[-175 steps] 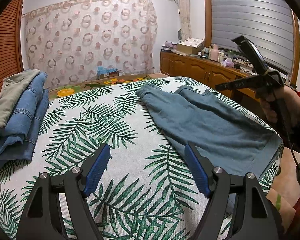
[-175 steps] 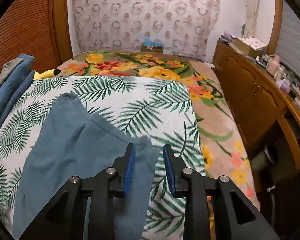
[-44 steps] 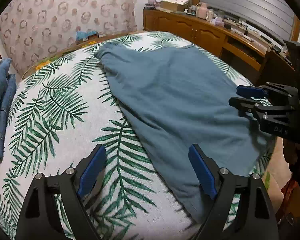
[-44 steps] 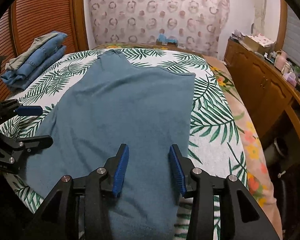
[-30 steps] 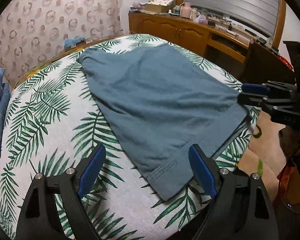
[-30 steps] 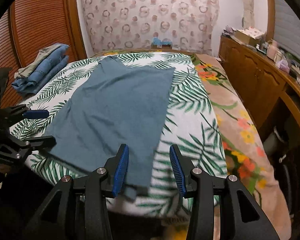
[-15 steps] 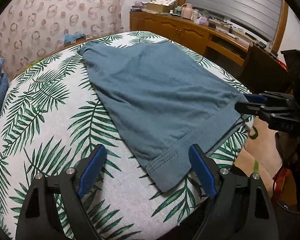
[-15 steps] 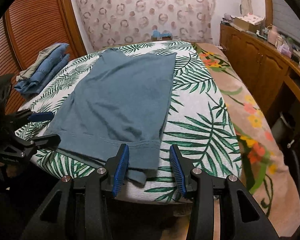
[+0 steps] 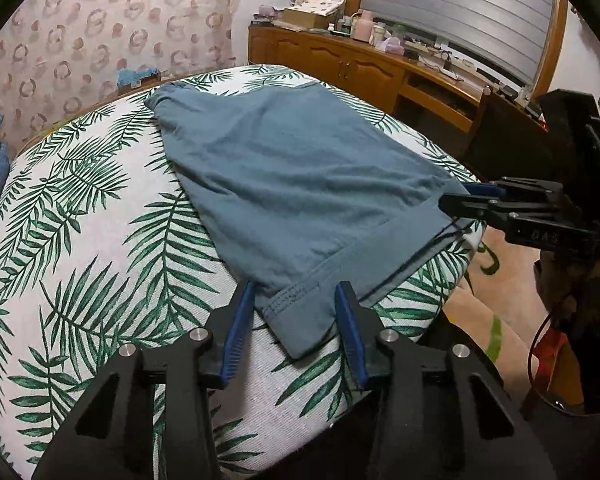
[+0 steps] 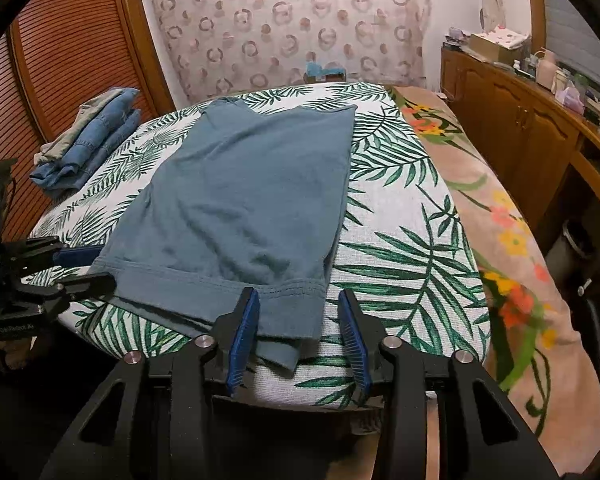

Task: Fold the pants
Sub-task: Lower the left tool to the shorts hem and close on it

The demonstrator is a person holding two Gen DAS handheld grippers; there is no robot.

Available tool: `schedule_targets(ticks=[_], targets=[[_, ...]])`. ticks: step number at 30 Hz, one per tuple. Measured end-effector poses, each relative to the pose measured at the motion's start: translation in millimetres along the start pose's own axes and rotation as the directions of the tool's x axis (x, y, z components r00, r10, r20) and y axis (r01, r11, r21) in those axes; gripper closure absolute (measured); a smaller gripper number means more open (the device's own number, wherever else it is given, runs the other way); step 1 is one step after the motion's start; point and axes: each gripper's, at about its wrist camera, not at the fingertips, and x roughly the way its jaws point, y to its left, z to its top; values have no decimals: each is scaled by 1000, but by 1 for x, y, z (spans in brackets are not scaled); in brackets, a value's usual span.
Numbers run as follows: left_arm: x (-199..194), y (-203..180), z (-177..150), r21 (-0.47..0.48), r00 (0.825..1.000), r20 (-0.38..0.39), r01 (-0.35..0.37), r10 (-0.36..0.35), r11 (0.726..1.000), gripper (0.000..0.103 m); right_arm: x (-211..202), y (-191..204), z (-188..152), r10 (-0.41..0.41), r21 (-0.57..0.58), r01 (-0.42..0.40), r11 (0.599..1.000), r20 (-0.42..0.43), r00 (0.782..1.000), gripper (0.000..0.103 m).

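Now the blue-grey pants (image 9: 300, 184) are lying spread flat on the palm-leaf bedcover (image 9: 80, 240), running away from both pairs of fingers toward the far edge, with the waistband nearest. The left gripper (image 9: 296, 320) is straddling one waistband corner: that corner is sitting between its blue pads (image 9: 236, 332), which have just been closing in, yet a gap is showing on each side of the cloth, so nothing is being pinched. The right gripper (image 10: 300, 328) is straddling the other waistband corner in the same way; its jaws have also just been narrowing, the cloth is touching or nearly touching the left-hand pad (image 10: 242, 336) while the other pad is standing clear, so no grip is showing. Beyond the fingers, far off to the left, a stack of folded jeans (image 10: 88, 136) is resting on the bedcover, well apart from the pants.
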Motion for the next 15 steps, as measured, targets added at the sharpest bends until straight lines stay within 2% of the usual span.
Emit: schedule_targets(ticks=[10, 15], targets=[[-3, -3, -7, 2, 1000, 13, -27, 27, 1000, 59, 1, 4, -1, 12, 3, -12, 1000, -1, 1000, 69], [-3, -4, -6, 7, 999, 19, -35, 35, 999, 60, 3, 5, 0, 45, 12, -45, 999, -4, 999, 78]])
